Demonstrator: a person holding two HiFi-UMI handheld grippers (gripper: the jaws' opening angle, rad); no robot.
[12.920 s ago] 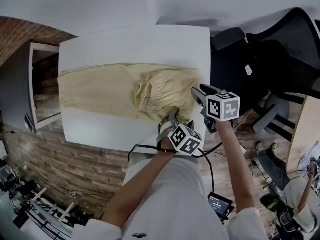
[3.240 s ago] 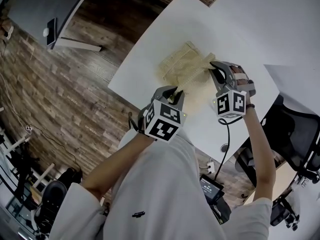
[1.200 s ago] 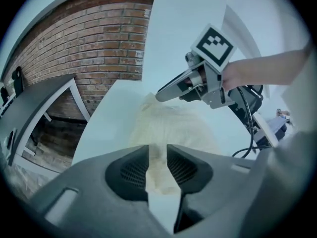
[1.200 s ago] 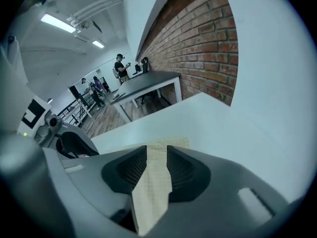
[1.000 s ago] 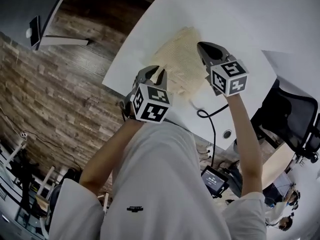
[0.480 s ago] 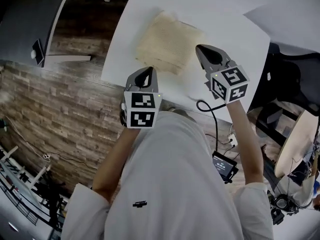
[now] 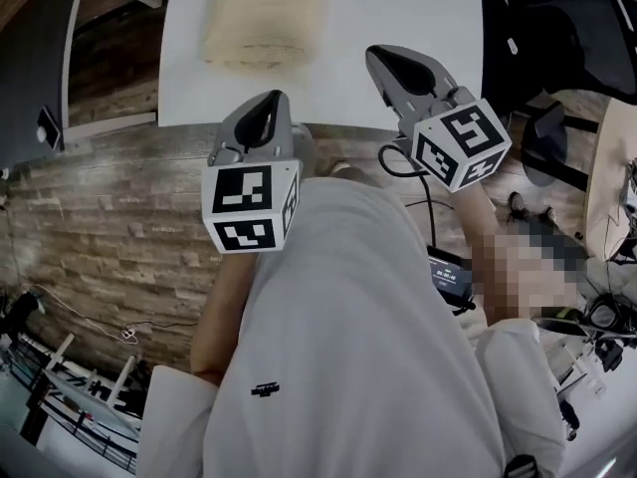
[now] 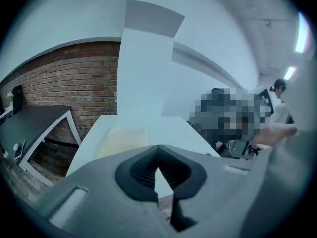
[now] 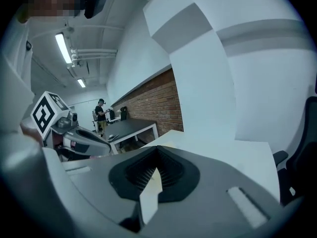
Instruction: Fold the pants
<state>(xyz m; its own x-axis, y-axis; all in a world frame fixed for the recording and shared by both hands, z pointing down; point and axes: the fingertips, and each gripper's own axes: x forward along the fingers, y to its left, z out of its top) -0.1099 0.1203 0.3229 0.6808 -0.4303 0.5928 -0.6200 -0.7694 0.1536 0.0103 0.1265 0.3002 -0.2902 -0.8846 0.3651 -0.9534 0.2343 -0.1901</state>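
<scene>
Left hand-held gripper and right hand-held gripper: clenched, empty. A stray swing could ruffle the folded pale-yellow pants on the white counter.

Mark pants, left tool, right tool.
pants [image 7: 264, 18], head view, middle of the folded stack.
left tool [image 7: 273, 98], head view, closed tips.
right tool [image 7: 372, 56], head view, closed tips.
</scene>
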